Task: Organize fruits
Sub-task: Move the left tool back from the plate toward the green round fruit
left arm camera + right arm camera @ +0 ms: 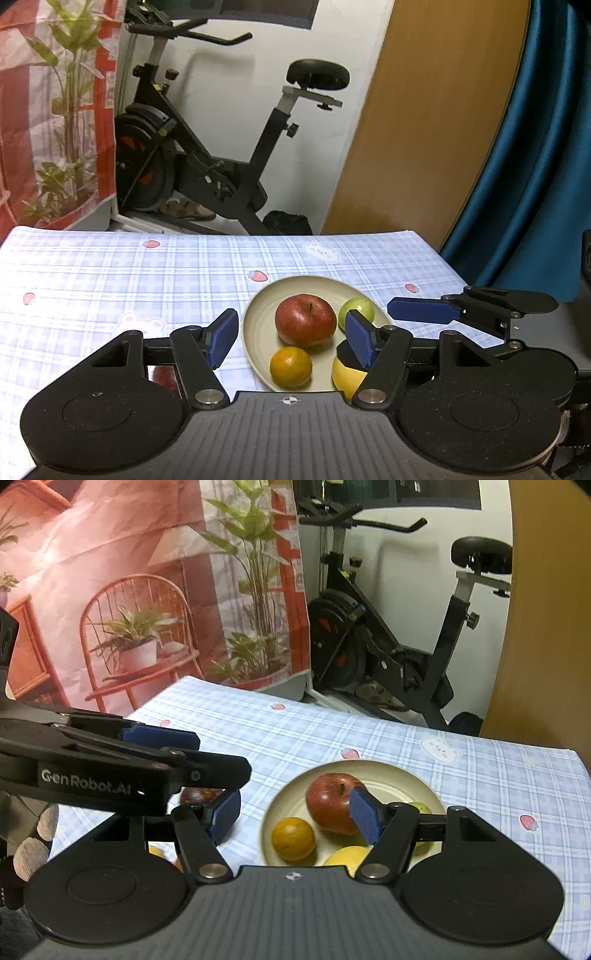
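A cream plate (258,314) (399,775) on the checked tablecloth holds a red apple (304,319) (330,801), an orange (290,367) (293,839), a green fruit (357,309) (419,806) and a yellow fruit (345,374) (349,856). My left gripper (291,338) is open and empty, hovering over the plate's near side. My right gripper (295,818) is open and empty, also just before the plate. A dark red fruit (162,376) (199,795) lies on the cloth left of the plate. More yellow fruit (157,851) shows under the right gripper's left finger.
The right gripper (424,310) shows at the right in the left wrist view; the left gripper (159,738) crosses the left of the right wrist view. An exercise bike (207,147) stands beyond the table's far edge. A printed backdrop (110,590) hangs at the left.
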The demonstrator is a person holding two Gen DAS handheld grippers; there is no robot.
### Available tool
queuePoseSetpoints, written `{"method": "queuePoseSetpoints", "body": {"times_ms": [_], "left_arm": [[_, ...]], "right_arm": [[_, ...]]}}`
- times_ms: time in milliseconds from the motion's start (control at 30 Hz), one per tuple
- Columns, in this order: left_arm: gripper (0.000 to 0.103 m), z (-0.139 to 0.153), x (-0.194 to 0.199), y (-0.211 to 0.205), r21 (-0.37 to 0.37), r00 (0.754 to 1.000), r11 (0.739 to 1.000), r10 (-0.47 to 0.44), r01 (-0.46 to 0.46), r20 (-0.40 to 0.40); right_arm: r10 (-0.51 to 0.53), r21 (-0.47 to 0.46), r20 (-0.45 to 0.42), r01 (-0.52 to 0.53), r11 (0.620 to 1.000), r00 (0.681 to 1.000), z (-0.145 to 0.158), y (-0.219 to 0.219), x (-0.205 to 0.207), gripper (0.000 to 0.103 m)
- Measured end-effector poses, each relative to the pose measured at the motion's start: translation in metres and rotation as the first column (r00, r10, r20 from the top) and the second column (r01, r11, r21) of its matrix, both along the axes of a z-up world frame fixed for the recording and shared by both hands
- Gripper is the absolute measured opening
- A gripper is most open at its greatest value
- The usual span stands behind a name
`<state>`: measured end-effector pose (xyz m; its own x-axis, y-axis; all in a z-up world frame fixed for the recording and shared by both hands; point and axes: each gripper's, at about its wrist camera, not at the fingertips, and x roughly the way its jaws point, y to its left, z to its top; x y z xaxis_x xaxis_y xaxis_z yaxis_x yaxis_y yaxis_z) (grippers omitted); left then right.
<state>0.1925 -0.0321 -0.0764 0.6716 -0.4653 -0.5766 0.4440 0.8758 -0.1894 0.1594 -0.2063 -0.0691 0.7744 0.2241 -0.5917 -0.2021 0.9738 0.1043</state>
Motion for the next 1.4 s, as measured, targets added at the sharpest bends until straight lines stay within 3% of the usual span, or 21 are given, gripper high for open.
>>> {"method": "queuePoseSetpoints", "body": {"times_ms": [233, 400, 733, 1400], "left_arm": [[0.067, 0.013, -0.029, 0.014, 0.004, 0.998, 1.0, 0.03, -0.03, 0.052], [0.067, 0.017, -0.045, 0.025, -0.038, 0.996, 0.998, 0.054, -0.051, 0.067], [0.067, 0.016, -0.077, 0.039, -0.01, 0.989, 0.995, 0.102, -0.102, 0.11], [0.066, -0.015, -0.109, 0.073, -0.019, 0.975, 0.976, 0.216, -0.216, 0.041]], "right_arm": [[-0.017, 0.036, 0.041, 0.016, 0.999, 0.999, 0.011, 0.015, -0.027, 0.068], [-0.03, 0.056, 0.063, 0.026, 0.998, 0.998, 0.013, 0.024, -0.043, 0.068], [-0.05, 0.092, 0.068, 0.044, 0.995, 0.996, 0.004, 0.038, -0.07, 0.068], [-0.075, 0.115, 0.033, 0.071, 0.991, 0.997, -0.033, 0.042, -0.106, 0.068]]}}
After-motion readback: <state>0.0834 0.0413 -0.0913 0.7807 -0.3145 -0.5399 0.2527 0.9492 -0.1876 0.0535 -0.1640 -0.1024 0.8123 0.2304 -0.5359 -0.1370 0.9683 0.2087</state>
